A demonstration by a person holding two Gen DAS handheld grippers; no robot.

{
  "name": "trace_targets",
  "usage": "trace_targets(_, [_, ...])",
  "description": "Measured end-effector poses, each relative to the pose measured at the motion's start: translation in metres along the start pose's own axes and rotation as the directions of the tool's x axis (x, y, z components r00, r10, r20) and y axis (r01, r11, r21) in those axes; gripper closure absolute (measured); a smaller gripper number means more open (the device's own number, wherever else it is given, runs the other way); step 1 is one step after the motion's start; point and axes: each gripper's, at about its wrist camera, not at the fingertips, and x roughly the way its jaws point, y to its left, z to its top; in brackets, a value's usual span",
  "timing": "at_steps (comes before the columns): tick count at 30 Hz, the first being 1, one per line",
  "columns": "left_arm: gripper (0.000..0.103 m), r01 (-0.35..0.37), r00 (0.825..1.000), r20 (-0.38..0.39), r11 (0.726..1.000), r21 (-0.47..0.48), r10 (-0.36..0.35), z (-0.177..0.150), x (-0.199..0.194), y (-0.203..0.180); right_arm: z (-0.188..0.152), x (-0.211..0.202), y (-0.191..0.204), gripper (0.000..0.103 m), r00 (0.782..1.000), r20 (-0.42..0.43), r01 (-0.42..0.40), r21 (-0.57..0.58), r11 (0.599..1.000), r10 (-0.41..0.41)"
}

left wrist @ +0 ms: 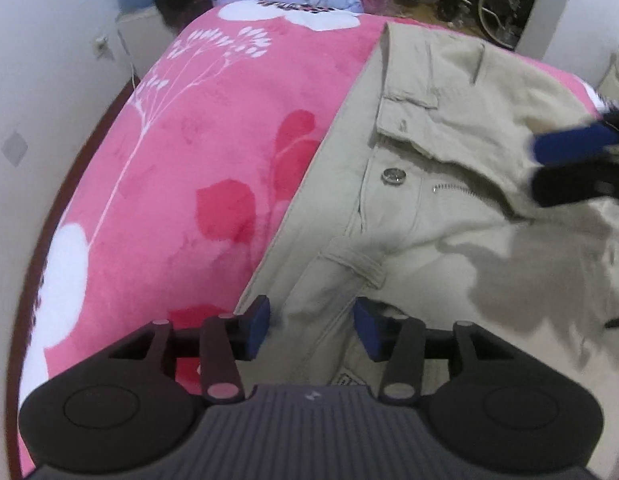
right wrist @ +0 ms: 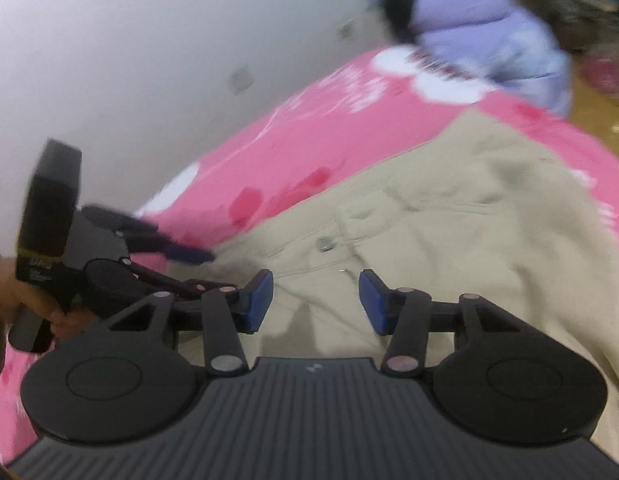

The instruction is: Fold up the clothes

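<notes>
The left gripper (left wrist: 312,322) hung with its jaws partly apart over the waistband edge of the beige trousers (left wrist: 429,208), its blue pads pressing on nothing, and the right gripper (right wrist: 316,300) stood likewise half open above the fly, gripping no cloth. The trousers lay spread on a pink flowered blanket (left wrist: 197,152), their metal button (left wrist: 393,176) showing, beside a white wall (left wrist: 41,92).

Beige woven cotton-like trousers (left wrist: 441,216) with a shiny metal button (left wrist: 393,176) lie on a plush, fleecy pink floral blanket (left wrist: 197,152); matt black plastic left gripper (left wrist: 311,326).
</notes>
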Motion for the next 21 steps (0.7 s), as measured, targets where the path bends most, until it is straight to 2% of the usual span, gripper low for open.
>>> trace_targets(3, [0.050, 0.006, 0.996, 0.087, 1.000, 0.001, -0.006, -0.015, -0.003, 0.005, 0.010, 0.037, -0.013, 0.055, 0.997, -0.079, -0.007, -0.006, 1.000, 0.006])
trace_targets(6, [0.050, 0.012, 0.982, 0.187, 1.000, 0.008, -0.013, -0.034, -0.004, 0.007, 0.013, 0.063, -0.028, 0.053, 0.987, -0.156, -0.038, 0.046, 0.998, 0.045])
trace_targets(8, [0.050, 0.017, 0.970, 0.244, 1.000, 0.003, -0.017, -0.043, -0.006, 0.008, 0.015, 0.065, -0.026, 0.047, 0.981, -0.180, -0.058, 0.052, 0.997, 0.066])
trace_targets(10, [0.050, 0.029, 0.956, 0.293, 0.999, -0.014, -0.024, -0.053, -0.008, 0.011, 0.012, 0.068, -0.023, 0.037, 0.964, -0.253, -0.062, 0.072, 0.995, 0.078])
trace_targets(11, [0.050, 0.035, 0.951, 0.307, 0.999, -0.019, -0.028, -0.054, -0.007, 0.011, 0.010, 0.070, -0.020, 0.035, 0.959, -0.276, -0.051, 0.061, 0.997, 0.066])
trace_targets(14, [0.049, 0.064, 0.942, 0.332, 0.998, -0.027, -0.052, -0.059, -0.008, 0.014, 0.008, 0.075, -0.010, 0.031, 0.964, -0.267, -0.011, 0.037, 0.999, 0.020])
trace_targets(16, [0.049, 0.096, 0.936, 0.342, 0.995, -0.037, -0.078, -0.061, -0.009, 0.020, 0.013, 0.081, -0.012, 0.029, 0.975, -0.222, 0.008, 0.103, 0.995, 0.016])
trace_targets(21, [0.049, 0.150, 0.924, 0.362, 0.988, -0.041, -0.125, -0.066, -0.007, 0.027, 0.017, 0.094, -0.020, 0.017, 0.989, -0.142, 0.013, 0.273, 0.962, 0.027])
